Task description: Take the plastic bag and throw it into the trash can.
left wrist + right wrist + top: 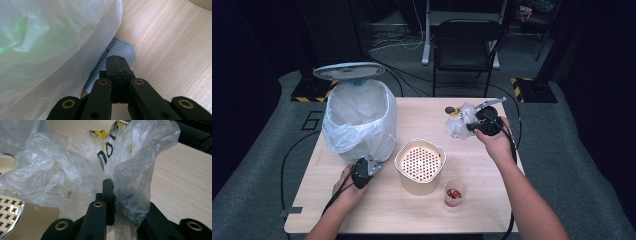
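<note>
Jaws of your right gripper (476, 125) pinch a crumpled plastic bag (460, 121), lifted right of centre in the high view. Your left gripper (363, 171), jaws closed and empty, presses the bin pedal (119, 49). One wooden table (422, 210) on grey floor holds one lined bin (359, 120), one perforated container (420, 165), one small cup (454, 192). Both forearms reach up from below.
</note>
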{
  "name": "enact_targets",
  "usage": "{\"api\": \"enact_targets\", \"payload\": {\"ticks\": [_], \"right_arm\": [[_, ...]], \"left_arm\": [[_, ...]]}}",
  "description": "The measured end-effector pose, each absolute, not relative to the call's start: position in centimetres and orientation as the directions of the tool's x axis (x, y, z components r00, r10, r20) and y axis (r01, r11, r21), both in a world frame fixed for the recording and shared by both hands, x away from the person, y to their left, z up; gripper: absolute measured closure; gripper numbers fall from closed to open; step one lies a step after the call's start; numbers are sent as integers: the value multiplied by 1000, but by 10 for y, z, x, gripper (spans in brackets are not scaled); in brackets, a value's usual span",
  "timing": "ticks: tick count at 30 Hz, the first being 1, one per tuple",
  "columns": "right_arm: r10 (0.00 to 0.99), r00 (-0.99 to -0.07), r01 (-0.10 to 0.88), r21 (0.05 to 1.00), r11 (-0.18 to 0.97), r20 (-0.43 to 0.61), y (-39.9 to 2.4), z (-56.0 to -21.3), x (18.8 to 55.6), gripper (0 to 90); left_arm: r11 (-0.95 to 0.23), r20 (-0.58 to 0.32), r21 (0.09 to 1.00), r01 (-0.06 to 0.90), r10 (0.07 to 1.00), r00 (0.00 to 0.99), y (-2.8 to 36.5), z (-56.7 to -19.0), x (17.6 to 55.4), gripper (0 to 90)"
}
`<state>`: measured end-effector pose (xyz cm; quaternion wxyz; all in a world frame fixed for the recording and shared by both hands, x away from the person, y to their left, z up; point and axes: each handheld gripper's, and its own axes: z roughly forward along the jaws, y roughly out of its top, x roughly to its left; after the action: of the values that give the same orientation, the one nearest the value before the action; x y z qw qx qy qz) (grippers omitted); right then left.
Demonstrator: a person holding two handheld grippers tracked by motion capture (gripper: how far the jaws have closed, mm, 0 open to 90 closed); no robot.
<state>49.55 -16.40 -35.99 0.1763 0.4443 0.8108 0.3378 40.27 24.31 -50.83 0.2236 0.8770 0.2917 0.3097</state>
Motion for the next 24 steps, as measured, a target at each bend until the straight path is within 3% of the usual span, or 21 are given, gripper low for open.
{"api": "enact_targets", "payload": {"ticks": [9, 24], "right_arm": [[815, -579, 578, 715, 394, 19, -159, -332, 487, 836], [709, -705, 471, 744, 474, -4, -115, -288, 474, 836]], "left_arm": [[-735, 422, 567, 374, 648, 634, 242, -508, 402, 900], [-728, 423, 576, 372, 655, 626, 243, -509, 403, 900]]}}
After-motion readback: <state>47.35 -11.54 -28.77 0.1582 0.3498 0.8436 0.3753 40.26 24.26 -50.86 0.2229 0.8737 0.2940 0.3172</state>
